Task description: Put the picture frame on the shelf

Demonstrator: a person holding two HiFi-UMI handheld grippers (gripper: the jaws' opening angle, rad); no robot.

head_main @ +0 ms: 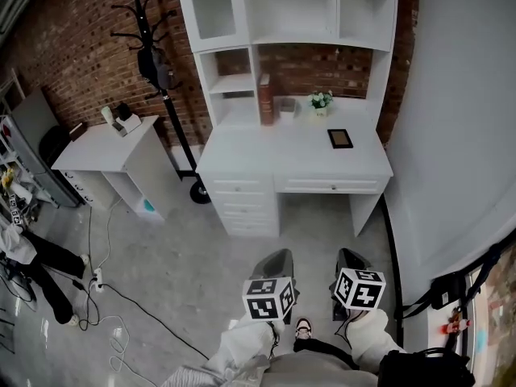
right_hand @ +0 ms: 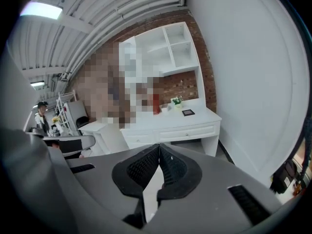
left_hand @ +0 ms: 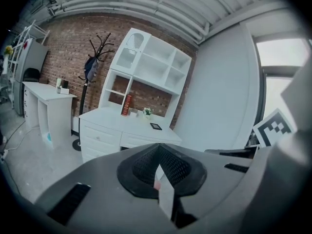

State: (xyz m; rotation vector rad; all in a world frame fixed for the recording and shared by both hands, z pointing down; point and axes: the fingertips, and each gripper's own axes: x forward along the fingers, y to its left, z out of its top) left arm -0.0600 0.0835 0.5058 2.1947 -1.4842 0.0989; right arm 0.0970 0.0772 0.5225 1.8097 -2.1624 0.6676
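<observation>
The picture frame (head_main: pixel 340 139), small and dark-rimmed, lies flat on the right part of the white desk (head_main: pixel 266 156), below the white shelf unit (head_main: pixel 286 14). It also shows in the left gripper view as the frame (left_hand: pixel 155 126) and in the right gripper view as the frame (right_hand: pixel 187 112). Both grippers hang low over the floor, well short of the desk. My left gripper (head_main: pixel 278 258) (left_hand: pixel 158 148) is shut with nothing in it. My right gripper (head_main: pixel 348 256) (right_hand: pixel 159 148) is shut and empty too.
A red book (head_main: pixel 264 99) and a small potted plant (head_main: pixel 321 101) stand at the back of the desk. A black coat rack (head_main: pixel 149 55) and a white side table (head_main: pixel 105 147) are to the left. Cables (head_main: pixel 105 297) lie on the floor. A white wall (head_main: pixel 459 135) closes the right.
</observation>
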